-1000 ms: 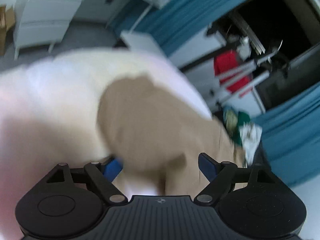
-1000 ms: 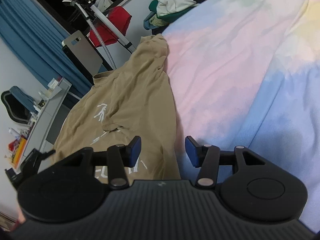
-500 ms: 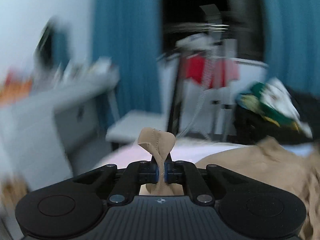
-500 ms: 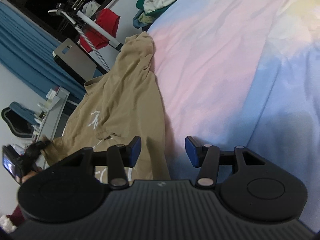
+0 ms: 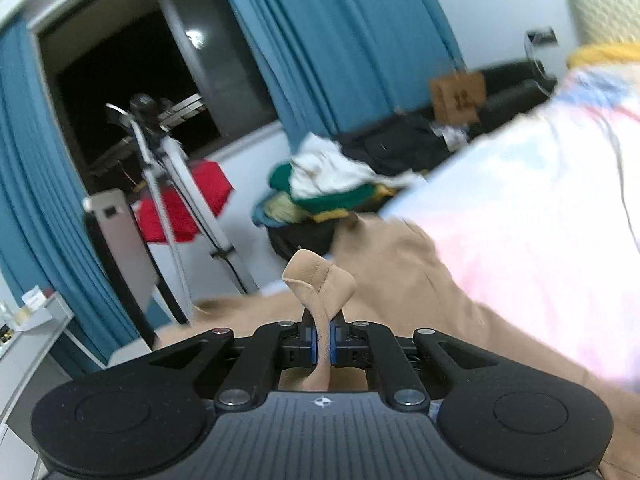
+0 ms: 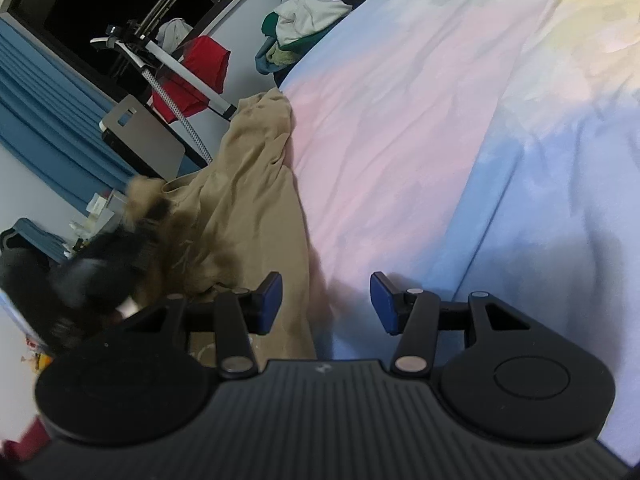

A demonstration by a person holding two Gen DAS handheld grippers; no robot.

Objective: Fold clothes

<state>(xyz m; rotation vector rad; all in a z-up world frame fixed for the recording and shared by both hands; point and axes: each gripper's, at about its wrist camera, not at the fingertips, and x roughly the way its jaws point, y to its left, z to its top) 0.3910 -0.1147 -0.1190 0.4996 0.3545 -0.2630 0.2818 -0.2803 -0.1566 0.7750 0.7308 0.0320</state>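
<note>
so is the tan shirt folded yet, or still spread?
Not folded: the tan shirt lies rumpled along the bedsheet, one bunched edge pinched in the left gripper.

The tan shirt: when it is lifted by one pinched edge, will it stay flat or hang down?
The tan shirt probably droops: its pinched edge already curls over the shut left hand-held gripper. It seems light and soft, lying wrinkled on the pastel bedsheet. The open right hand-held gripper may need to support it.
</note>
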